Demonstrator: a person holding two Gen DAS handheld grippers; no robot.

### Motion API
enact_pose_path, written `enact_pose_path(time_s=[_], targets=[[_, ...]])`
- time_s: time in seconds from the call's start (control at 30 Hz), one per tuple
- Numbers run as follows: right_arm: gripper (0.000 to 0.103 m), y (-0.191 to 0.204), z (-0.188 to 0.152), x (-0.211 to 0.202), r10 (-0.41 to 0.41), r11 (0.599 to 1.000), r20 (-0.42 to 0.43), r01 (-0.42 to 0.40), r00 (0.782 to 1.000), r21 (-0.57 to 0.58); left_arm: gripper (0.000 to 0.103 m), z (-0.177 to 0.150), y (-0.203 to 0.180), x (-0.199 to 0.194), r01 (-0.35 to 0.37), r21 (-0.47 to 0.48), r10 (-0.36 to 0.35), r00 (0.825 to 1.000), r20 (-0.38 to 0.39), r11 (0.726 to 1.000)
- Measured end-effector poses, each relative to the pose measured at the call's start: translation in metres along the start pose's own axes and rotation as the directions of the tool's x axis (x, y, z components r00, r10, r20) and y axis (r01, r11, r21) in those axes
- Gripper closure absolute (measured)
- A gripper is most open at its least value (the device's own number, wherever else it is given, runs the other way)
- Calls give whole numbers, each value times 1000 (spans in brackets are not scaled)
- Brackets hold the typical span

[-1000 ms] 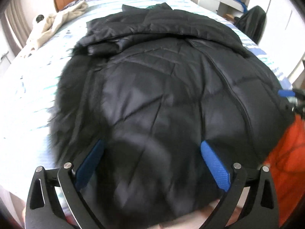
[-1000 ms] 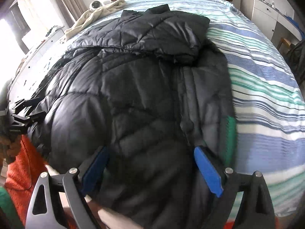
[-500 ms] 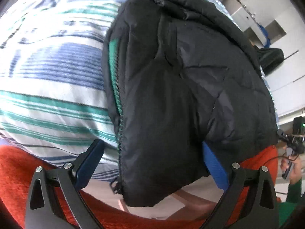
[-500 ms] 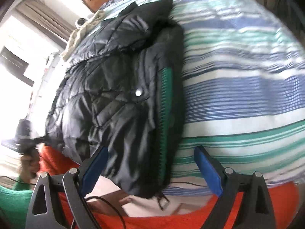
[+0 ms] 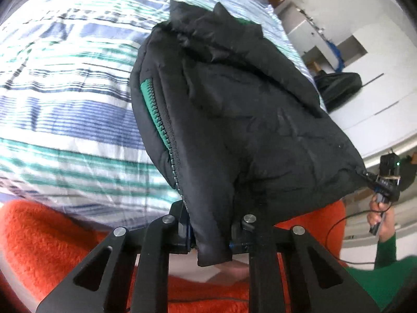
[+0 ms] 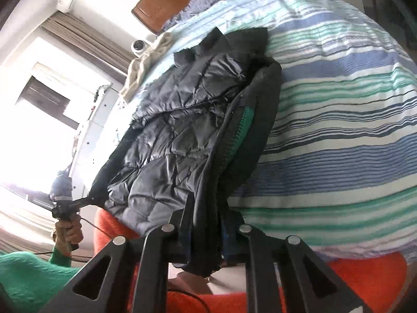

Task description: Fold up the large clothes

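A black quilted puffer jacket (image 5: 247,109) with a green zipper strip (image 5: 152,104) lies on the striped bed (image 5: 65,99). My left gripper (image 5: 211,234) is shut on the jacket's near hem corner. The right wrist view shows the same jacket (image 6: 182,135), its green strip (image 6: 242,127), and my right gripper (image 6: 206,237) shut on the other near hem corner. The right gripper also shows in the left wrist view (image 5: 385,182), pinching the hem at far right. The left gripper shows in the right wrist view (image 6: 65,203), pinching at far left. The blue pads are hidden by cloth.
An orange blanket (image 5: 52,237) covers the bed's near edge. A beige garment (image 6: 143,70) lies by the wooden headboard (image 6: 161,7). White drawers (image 5: 305,34) and a black bag (image 5: 338,88) stand beside the bed. A window (image 6: 31,130) is at left.
Both grippers went from open over the jacket to shut on its near hem corners. Both cameras have dropped to the bed's near edge and tilted.
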State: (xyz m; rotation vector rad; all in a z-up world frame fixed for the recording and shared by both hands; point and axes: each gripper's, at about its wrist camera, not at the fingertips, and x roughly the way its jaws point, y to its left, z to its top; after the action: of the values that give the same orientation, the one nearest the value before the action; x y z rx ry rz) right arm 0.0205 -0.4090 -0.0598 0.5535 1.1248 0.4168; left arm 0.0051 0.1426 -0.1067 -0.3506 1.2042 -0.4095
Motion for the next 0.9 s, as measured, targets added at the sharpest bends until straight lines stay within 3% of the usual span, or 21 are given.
enact_pose_path(time_s=[0.13, 0.23, 0.33, 0.4, 0.47, 0.6, 0.67, 0.77, 0.9], targets=[[87, 5, -32, -9, 2, 999, -59, 1, 998, 53, 86, -37, 5, -10, -13, -15, 12, 997, -74, 1000], [87, 12, -60, -30, 56, 989, -80, -44, 995, 143, 86, -72, 9, -33, 3, -49, -10, 989, -151, 999], [87, 33, -64, -63, 136, 974, -28, -129, 990, 187, 86, -71, 6, -77, 54, -80, -64, 989, -134, 995], [87, 45, -50, -80, 164, 972, 27, -166, 986, 165, 86, -46, -5, -118, 97, -55, -98, 995, -23, 994], [87, 51, -21, -85, 193, 970, 101, -205, 976, 126, 86, -11, -13, -135, 136, -21, -133, 988, 84, 991], [87, 25, 52, -55, 230, 959, 197, -256, 953, 118, 86, 61, -11, -113, 191, -10, -186, 962, 198, 981], [87, 1, 90, -24, 235, 948, 227, -275, 945, 162, 86, 110, -7, -77, 190, -14, -183, 959, 216, 982], [87, -37, 135, 29, 193, 942, 233, -246, 953, 228, 84, 160, 3, -18, 99, -36, -90, 975, 202, 994], [85, -86, 157, 94, 164, 904, 210, -232, 964, 359, 79, 185, 10, 38, 12, -67, -5, 994, 107, 998]])
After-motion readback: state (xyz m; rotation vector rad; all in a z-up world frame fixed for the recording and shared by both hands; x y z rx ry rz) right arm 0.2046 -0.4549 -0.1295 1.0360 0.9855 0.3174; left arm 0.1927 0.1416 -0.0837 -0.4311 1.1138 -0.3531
